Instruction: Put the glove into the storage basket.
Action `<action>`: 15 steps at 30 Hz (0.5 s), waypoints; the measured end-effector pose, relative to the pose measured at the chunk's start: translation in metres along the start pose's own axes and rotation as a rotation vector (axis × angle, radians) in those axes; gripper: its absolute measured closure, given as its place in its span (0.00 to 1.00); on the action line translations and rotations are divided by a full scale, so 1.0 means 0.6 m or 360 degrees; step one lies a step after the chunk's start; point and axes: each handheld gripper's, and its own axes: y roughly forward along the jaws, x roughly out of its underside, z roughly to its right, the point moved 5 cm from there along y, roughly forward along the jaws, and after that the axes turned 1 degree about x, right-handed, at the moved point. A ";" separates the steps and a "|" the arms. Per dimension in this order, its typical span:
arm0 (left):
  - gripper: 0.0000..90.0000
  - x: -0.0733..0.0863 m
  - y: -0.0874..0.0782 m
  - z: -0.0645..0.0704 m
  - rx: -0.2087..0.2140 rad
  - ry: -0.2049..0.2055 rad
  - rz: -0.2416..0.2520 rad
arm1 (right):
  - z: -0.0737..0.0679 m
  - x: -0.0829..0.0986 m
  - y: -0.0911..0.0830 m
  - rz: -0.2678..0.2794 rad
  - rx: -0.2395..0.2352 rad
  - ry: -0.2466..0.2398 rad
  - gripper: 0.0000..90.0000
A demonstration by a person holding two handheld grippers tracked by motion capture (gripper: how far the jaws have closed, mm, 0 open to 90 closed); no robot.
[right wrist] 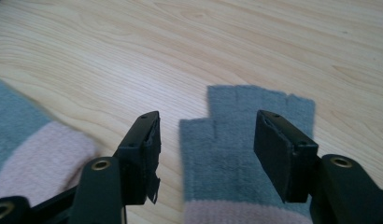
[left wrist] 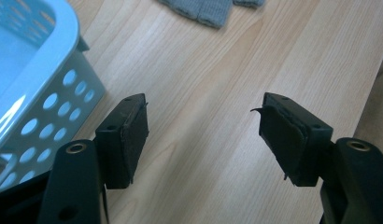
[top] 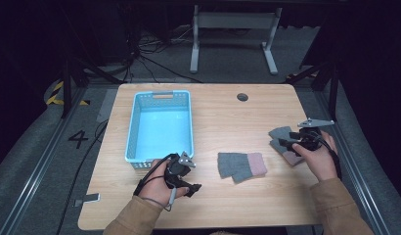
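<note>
On the wooden bench the left gripper hangs low near the front edge, just beside the near right corner of the light blue basket. In the left gripper view its jaws stand wide apart with nothing between them but bare wood; the perforated wall of the basket sits close to the left jaw, though I cannot tell whether it touches. The finger ends of a grey glove lie farther ahead at the top of that view, well clear of the jaws.

The right gripper is held over the right side of the bench, above a grey and pink fingerless glove. In the right gripper view its jaws are also spread wide, empty, and straddle this glove, whose stubby grey fingers point away and whose pink cuff lies toward the camera. The jaws hover above the fabric; contact cannot be made out. Another grey and pink knitted piece lies to the left of the left jaw.

A second glove lies flat at the middle of the bench, between the two grippers and apart from both.
</note>
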 end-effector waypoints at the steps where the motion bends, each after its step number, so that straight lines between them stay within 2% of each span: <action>1: 0.37 0.000 0.000 0.000 0.0000 0.0000 0.0000 | 0.000 0.000 0.000 0.0000 0.0000 0.0000 0.47; 4: 0.37 0.003 -0.003 -0.001 -0.0005 -0.0010 0.0006 | 0.018 0.008 0.010 -0.0050 0.0066 0.0005 0.45; 9: 0.37 0.004 -0.002 0.000 -0.0009 -0.0006 0.0003 | 0.030 0.020 0.022 -0.0082 0.0081 0.0061 0.45; 15: 0.37 0.005 -0.001 -0.001 -0.0006 -0.0009 0.0000 | 0.038 0.033 0.038 -0.0138 0.0118 0.0071 0.45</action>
